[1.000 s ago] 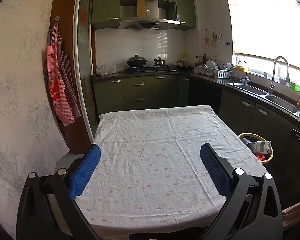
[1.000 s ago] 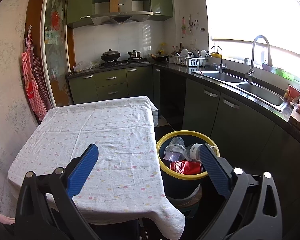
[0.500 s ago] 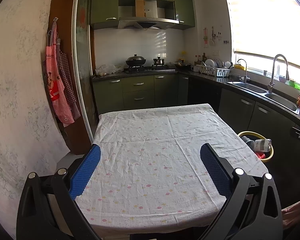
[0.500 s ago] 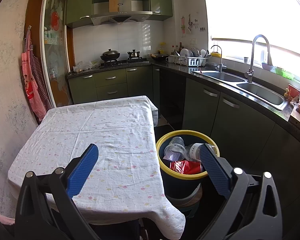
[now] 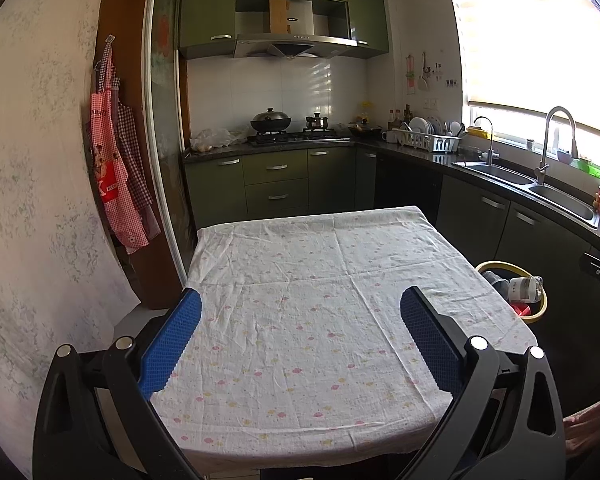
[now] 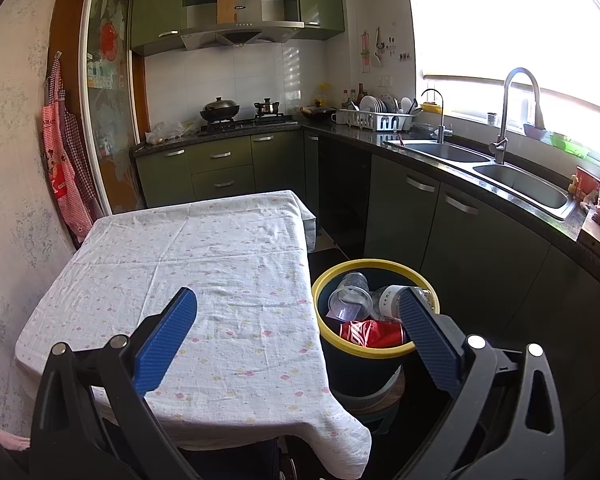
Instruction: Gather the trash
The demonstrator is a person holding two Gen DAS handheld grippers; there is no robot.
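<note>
Bin: right of worktop, holds cups, bottle, red can.
Worktop: bare cloth.
Hand-held grippers: both apart, empty.
Progress: seemingly finished.

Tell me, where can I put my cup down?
The white flowered tablecloth lies bare from the aprons' wall side to the yellow-rimmed trash bin. Crowded: the bin, stuffed with a clear plastic cup and red can, and the counter around the white dish rack.

Table under a white flowered tablecloth

Creased cloth, draped over every edge; beside the right edge, on the floor, a yellow-rimmed bin on a low stand.
</note>
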